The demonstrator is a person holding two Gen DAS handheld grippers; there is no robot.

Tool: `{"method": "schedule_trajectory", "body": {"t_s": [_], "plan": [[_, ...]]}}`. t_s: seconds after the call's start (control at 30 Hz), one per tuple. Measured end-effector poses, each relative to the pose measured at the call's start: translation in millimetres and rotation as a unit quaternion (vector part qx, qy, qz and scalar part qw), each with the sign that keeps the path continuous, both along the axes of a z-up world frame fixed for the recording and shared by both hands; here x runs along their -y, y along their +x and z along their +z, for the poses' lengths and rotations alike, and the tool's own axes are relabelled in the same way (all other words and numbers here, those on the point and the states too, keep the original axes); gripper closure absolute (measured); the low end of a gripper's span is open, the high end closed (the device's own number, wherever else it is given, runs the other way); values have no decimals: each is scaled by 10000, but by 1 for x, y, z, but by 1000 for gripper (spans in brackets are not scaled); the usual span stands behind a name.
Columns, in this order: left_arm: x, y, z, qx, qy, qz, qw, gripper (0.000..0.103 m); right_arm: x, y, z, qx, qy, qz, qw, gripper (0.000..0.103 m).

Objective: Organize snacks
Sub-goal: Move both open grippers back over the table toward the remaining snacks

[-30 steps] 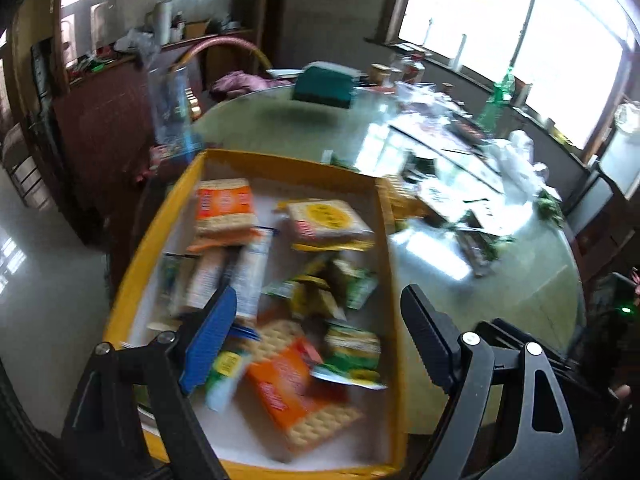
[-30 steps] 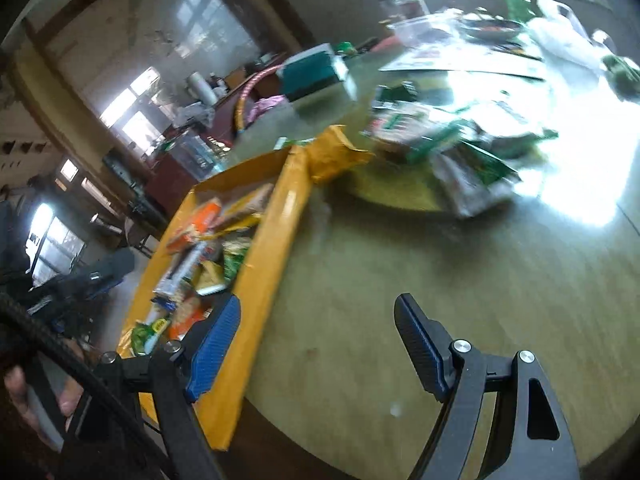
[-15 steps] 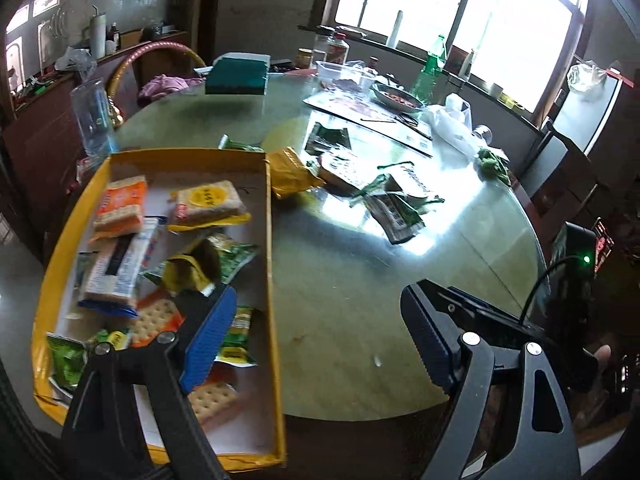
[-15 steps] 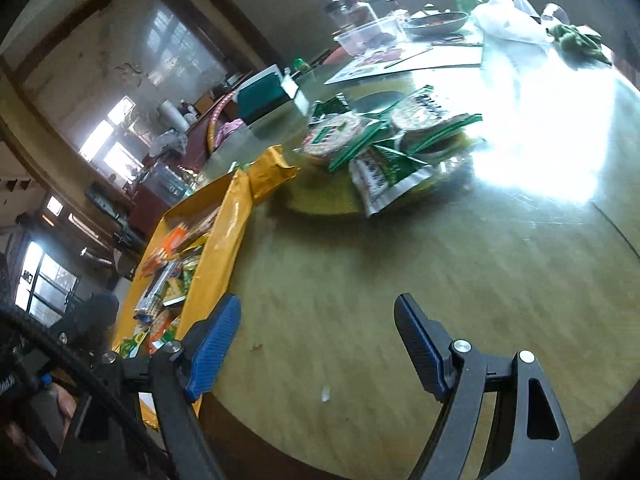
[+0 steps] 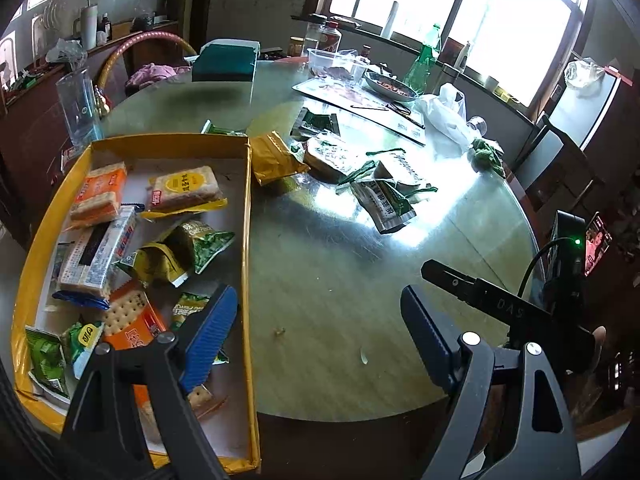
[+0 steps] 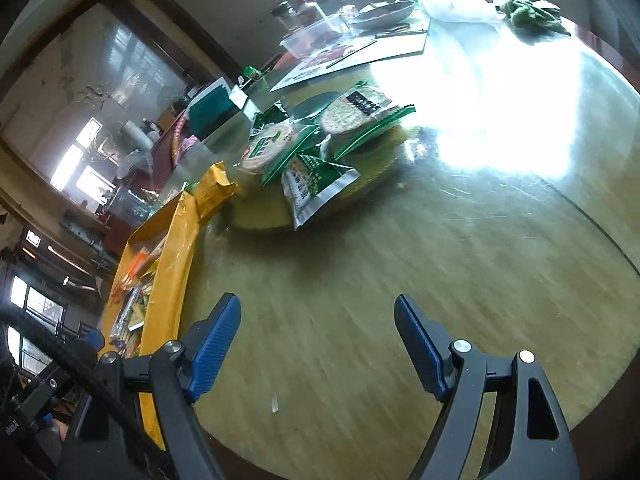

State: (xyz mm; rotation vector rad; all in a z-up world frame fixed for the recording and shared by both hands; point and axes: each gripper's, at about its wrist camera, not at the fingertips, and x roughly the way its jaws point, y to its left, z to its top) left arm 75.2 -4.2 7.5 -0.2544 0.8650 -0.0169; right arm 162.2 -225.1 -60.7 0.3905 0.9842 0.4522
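A yellow box [image 5: 248,216] on the round glass-topped table [image 5: 328,272] holds several snack packs, among them orange cracker packs [image 5: 100,194] and green sachets [image 5: 204,240]. Loose snacks lie beyond its far right corner: a yellow packet [image 5: 276,156] and green-edged packs [image 5: 384,200]. My left gripper [image 5: 318,334] is open and empty, low over the table's near edge beside the box. My right gripper [image 6: 316,340] is also open and empty above bare table, with the green packs [image 6: 316,184] ahead and the yellow box [image 6: 172,248] to its left. The right gripper's body [image 5: 500,308] shows in the left wrist view.
At the table's far side stand a teal box [image 5: 224,62], a clear tub [image 5: 332,62], a dish [image 5: 390,86], a green bottle [image 5: 426,60], a white plastic bag [image 5: 444,114] and a printed sheet [image 5: 360,100]. A clear cup [image 5: 78,106] stands left of the box. Crumbs [image 5: 280,332] dot the near table.
My left gripper has swung right, from over the box to over the bare table beside it. My right gripper has moved on along the table toward the green packs. Both stayed open.
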Motion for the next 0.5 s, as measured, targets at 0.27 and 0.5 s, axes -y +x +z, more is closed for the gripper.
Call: {"method": "schedule_trajectory", "body": {"t_s": [0.27,0.5], "plan": [[-2,0,-3,-20,-33,0,10000,19,-3,5,-1,-28,-108,-35,9999,24],[-4,0,-4,-24,-71,2,10000,19,-7,11,0,24,-452,-55,9990,24]]}}
